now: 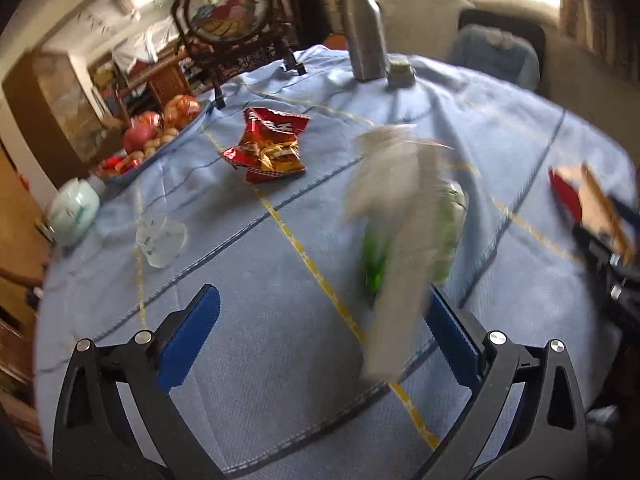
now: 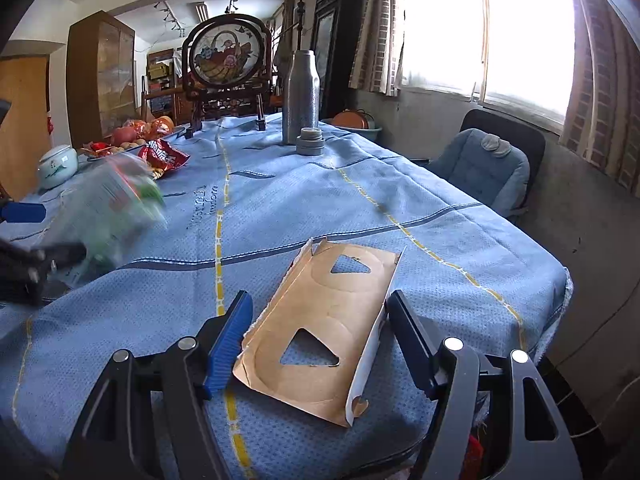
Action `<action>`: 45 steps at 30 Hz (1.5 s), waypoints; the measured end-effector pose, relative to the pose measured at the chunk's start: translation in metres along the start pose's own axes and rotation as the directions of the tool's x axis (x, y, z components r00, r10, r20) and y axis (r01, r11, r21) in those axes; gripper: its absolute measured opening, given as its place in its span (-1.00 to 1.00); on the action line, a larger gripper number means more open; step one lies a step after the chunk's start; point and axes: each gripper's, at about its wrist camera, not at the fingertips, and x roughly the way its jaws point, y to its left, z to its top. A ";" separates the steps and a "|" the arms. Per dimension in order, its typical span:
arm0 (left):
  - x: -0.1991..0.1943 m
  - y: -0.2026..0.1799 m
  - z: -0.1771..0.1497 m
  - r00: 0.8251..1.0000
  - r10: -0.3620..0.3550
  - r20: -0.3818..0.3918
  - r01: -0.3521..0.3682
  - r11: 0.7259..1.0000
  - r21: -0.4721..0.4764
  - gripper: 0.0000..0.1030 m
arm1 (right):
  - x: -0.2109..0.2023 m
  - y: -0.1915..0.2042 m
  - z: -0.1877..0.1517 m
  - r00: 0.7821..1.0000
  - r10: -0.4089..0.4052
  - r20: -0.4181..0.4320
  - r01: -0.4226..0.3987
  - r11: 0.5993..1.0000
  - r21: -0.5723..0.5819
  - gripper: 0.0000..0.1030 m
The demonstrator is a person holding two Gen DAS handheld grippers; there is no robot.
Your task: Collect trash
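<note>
Though blurred, plastic wrapper (image 1: 400, 216) looks clear-and-green.

A long worktop (image 2: 460, 216) covered by a blue cloth with yellow and dark blue stripes runs from near to far through the room. On the right, bright daylight pours through a wide window (image 2: 484, 28) flanked by checked curtains (image 2: 380, 24), above a grey wall, with a blue-cushioned chair (image 2: 484, 164) beside the worktop. At the far end stand a round embroidered screen in a dark carved frame (image 2: 226, 56) and a tall dark cabinet (image 2: 336, 40), while a wooden cupboard (image 2: 102, 76) stands at the far left under white ceiling track lights (image 2: 172, 16).
</note>
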 end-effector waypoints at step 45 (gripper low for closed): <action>-0.006 -0.087 0.012 0.972 -0.226 0.066 0.155 0.824 0.545 0.84 | 0.009 -0.044 0.011 0.987 0.156 -0.024 -0.153 0.983 0.100 0.14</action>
